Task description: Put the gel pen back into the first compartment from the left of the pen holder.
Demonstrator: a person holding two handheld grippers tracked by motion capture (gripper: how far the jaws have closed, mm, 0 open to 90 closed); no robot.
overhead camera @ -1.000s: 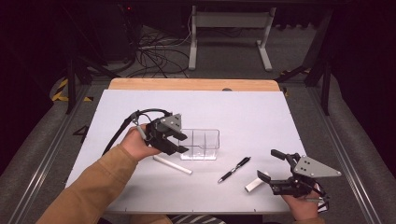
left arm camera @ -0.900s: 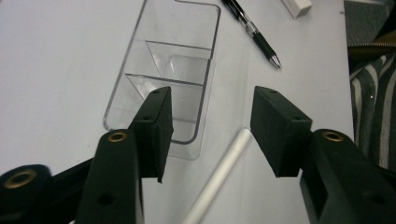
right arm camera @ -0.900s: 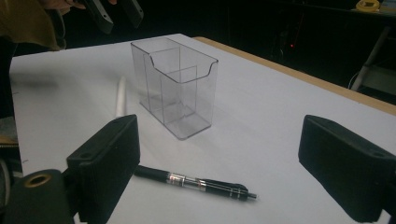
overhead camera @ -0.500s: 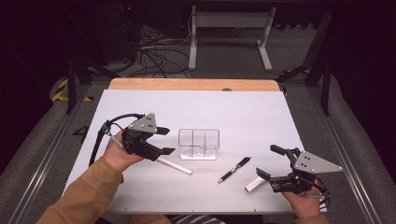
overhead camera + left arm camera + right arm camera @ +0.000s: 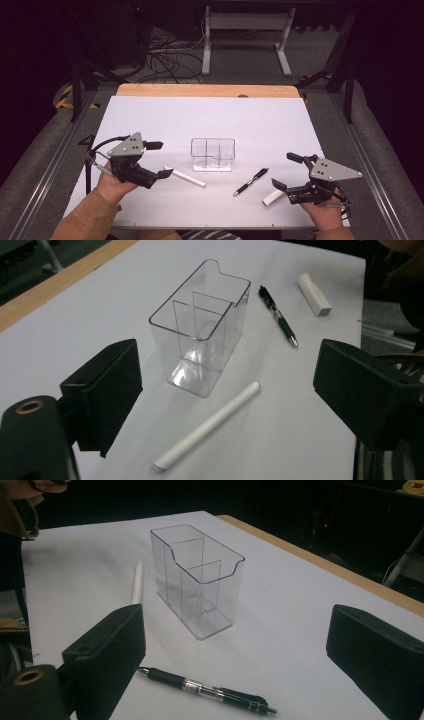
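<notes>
Your left gripper (image 5: pixel 156 160) has its jaws spread wide and holds nothing. The white stick (image 5: pixel 185 176) lies flat on the table just past its lower jaw, touching nothing, and points toward the clear box (image 5: pixel 213 154). Your left hand is the nearer one.

Your right gripper (image 5: pixel 287 171) is spread wide too. The small white block (image 5: pixel 272 197) lies just beside it, with the black pen (image 5: pixel 251 181) a bit farther. I cannot tell if that jaw touches the block.

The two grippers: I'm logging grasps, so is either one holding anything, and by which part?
Nothing is held. The left gripper and right gripper both stand open and empty above the white table.
</notes>
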